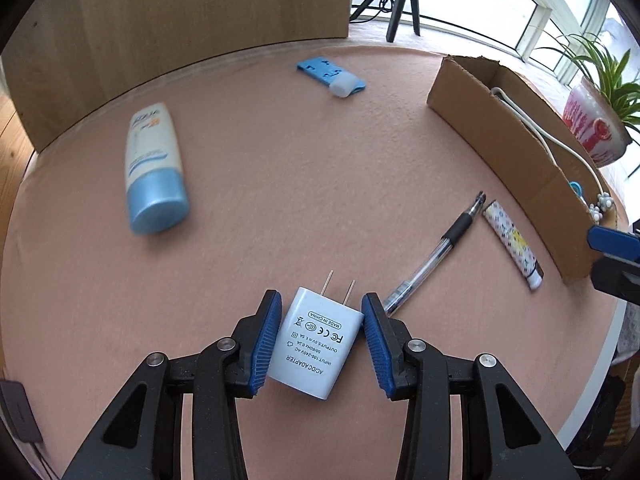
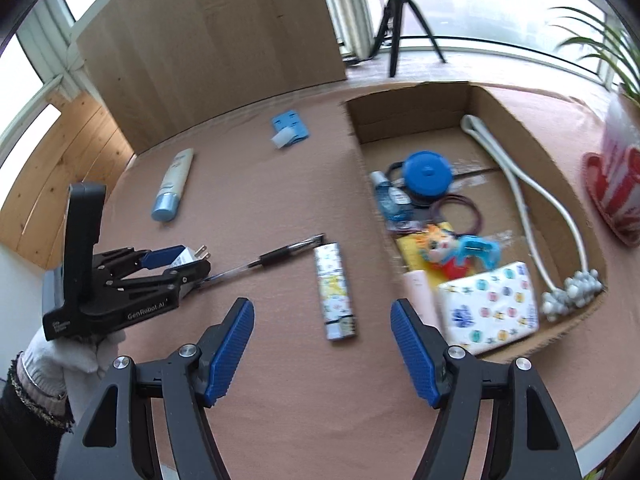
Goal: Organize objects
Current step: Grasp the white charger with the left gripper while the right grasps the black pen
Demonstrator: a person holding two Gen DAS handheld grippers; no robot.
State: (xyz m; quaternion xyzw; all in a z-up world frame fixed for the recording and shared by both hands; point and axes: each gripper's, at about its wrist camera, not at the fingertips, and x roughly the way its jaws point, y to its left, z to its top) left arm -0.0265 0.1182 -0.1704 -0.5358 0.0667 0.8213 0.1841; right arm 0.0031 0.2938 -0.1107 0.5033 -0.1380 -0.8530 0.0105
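My left wrist view looks low and close across the table [image 1: 280, 184]; my right looks from higher, sharing pen [image 1: 432, 264] and cardboard box [image 2: 496, 120]

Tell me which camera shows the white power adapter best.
The left wrist view: the power adapter fills the foreground between the left tongs, printed label readable, prongs pointing away. The right wrist view shows only a small corner and prongs, mostly hidden by those tongs.

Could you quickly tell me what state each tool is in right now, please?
Left tool: around the adapter, pads touching or nearly so; firm grip cannot be told.
Right tool: open, holding nothing.
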